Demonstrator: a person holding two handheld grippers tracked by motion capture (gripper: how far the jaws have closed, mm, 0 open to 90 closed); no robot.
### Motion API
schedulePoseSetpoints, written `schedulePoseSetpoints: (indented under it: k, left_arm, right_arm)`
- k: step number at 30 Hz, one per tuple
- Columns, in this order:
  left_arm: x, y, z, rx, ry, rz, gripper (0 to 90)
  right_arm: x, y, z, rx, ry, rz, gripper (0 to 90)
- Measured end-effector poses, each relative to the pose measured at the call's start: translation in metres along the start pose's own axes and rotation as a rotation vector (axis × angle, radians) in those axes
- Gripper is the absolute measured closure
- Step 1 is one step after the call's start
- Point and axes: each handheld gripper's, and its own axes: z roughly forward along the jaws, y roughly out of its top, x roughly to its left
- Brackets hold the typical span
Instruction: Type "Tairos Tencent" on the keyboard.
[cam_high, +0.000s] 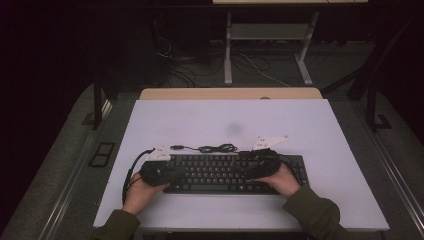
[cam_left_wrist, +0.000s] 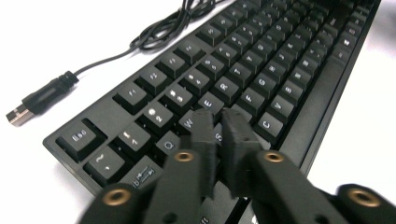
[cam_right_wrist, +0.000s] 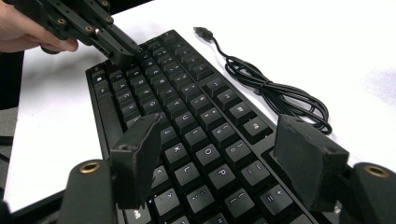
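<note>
The jaws of the left gripper (cam_left_wrist: 218, 116) stand almost together, with only a thin gap between the tips and nothing in it. In the left gripper view the tips rest at the keyboard (cam_left_wrist: 261, 70), near the keys W, E and S; I cannot tell if they press a key. The keyboard cable (cam_left_wrist: 154, 35) lies coiled on the white counter (cam_left_wrist: 70, 28) beside the top row of keys, and its plug (cam_left_wrist: 39, 99) lies apart from the keyboard, near the Esc corner.

In the right gripper view the jaws of the right gripper (cam_right_wrist: 224, 156) are wide open. They hang over the keys at their end of the keyboard (cam_right_wrist: 187, 116) and hold nothing. Farther off, the left gripper (cam_right_wrist: 122, 55) points down on the keys at the other end, with a hand (cam_right_wrist: 28, 32) behind it. The cable (cam_right_wrist: 280, 95) lies in loops on the counter (cam_right_wrist: 327, 42) beside the keyboard.

In the high view the keyboard (cam_high: 215, 172) lies near the front edge of the counter (cam_high: 225, 120), about in the middle between the left and right edges. The left gripper (cam_high: 165, 167) is over its left end and the right gripper (cam_high: 260, 167) over its right part. The cable (cam_high: 210, 148) lies just behind the keyboard.
</note>
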Motion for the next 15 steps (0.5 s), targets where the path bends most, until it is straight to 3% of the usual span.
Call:
schedulePoseSetpoints:
  k: [9,15]
  left_arm:
    - [-0.0040,0.0047,0.0019,-0.036,0.008,-0.010,46.2]
    - [-0.0084,0.0068,0.0053,-0.046,0.005,-0.009,34.7]
  right_arm:
    - [-0.0018,0.0020,-0.0012,-0.012,0.000,0.007,31.3]
    - [-0.0021,0.0020,-0.0002,-0.010,0.002,0.009,31.4]
